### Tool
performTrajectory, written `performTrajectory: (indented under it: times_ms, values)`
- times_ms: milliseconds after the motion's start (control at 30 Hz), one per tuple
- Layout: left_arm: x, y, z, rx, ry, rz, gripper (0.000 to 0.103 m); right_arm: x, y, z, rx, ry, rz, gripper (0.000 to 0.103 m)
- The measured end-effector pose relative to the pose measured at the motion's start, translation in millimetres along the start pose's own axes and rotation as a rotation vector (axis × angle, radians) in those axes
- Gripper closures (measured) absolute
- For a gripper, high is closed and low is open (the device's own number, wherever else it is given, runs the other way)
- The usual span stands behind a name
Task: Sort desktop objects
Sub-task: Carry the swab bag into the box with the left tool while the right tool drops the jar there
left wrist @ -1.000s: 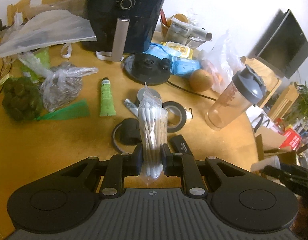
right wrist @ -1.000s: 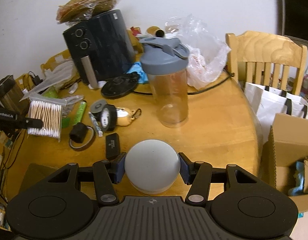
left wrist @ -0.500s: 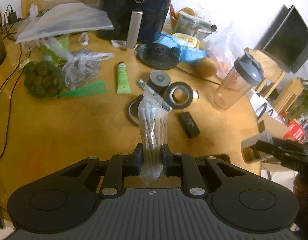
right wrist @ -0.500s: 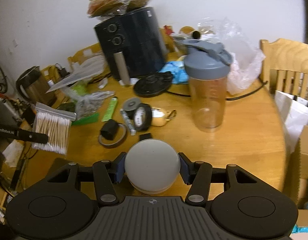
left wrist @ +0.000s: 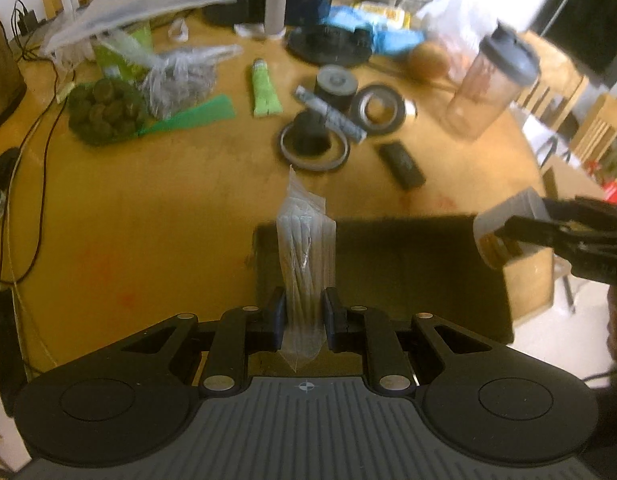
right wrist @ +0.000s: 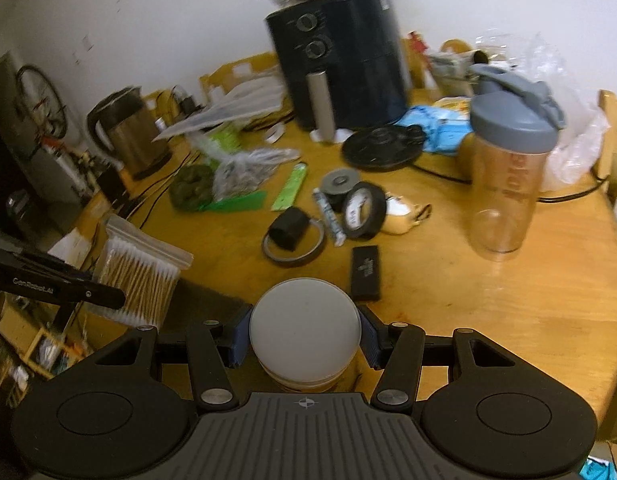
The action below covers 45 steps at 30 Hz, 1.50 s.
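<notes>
My left gripper (left wrist: 304, 316) is shut on a clear bag of cotton swabs (left wrist: 304, 256), held upright over a dark rectangular tray or mat (left wrist: 408, 272) at the table's near edge. In the right wrist view the same swab bag (right wrist: 138, 276) hangs at the left in the left gripper (right wrist: 68, 286). My right gripper (right wrist: 304, 338) is shut on a jar with a round white lid (right wrist: 304, 320), above the wooden table (right wrist: 488, 304). In the left wrist view that jar (left wrist: 504, 224) shows at the right, with the right gripper (left wrist: 568, 236) around it.
Mid-table lie a black tape roll (right wrist: 364, 210), a grey roll (right wrist: 338, 184), a small black box (right wrist: 365, 270), a green tube (right wrist: 290, 192) and bagged items (right wrist: 244, 174). A shaker bottle (right wrist: 508, 176) stands right; a black air fryer (right wrist: 340, 64) and a kettle (right wrist: 126, 132) stand behind.
Both grippers have drawn back toward the table's near edge with their loads. The dark tray has come into view under the swab bag, and the clutter looks farther off.
</notes>
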<state>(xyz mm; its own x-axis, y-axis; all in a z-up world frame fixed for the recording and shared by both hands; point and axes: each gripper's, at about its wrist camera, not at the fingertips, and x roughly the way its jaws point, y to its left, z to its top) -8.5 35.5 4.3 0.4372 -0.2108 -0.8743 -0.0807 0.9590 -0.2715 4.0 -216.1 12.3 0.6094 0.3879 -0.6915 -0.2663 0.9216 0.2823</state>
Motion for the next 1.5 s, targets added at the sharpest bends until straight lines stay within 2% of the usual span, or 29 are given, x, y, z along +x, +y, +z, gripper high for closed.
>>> performTrajectory:
  times_ms: [300, 633, 867, 1167, 1267, 1367, 1433, 1500]
  values:
    - [26.3, -1.1, -3.8, 0.068, 0.130, 0.061, 0.084, 22.8, 16.0, -9.6, -0.090, 0.084, -0.010, 0.046]
    - [48.7, -1.9, 2.3, 0.096, 0.189, 0.096, 0.083, 50.2, 24.0, -10.0, -0.188, 0.168, -0.055, 0.046]
    - [58.0, -0.6, 4.2, 0.100, 0.213, 0.101, 0.083, 63.9, 34.4, -12.9, -0.293, 0.213, -0.076, 0.046]
    - [63.0, 0.4, 3.9, 0.088, 0.207, 0.103, 0.082, 81.4, 38.2, -18.8, -0.353, 0.256, -0.091, 0.046]
    - [63.0, 1.1, 3.9, 0.082, 0.206, 0.098, 0.081, 81.7, 42.8, -21.4, -0.398, 0.251, -0.098, 0.046]
    - [62.4, 2.4, 3.9, 0.072, 0.209, 0.090, 0.079, 78.5, 41.6, -18.8, -0.380, 0.243, -0.091, 0.046]
    - [61.0, 3.1, 3.7, 0.061, 0.210, 0.081, 0.076, 75.8, 40.6, -16.4, -0.366, 0.235, -0.082, 0.043]
    - [58.4, 2.9, 3.2, 0.053, 0.208, 0.079, 0.075, 72.1, 40.4, -14.1, -0.356, 0.225, -0.071, 0.029]
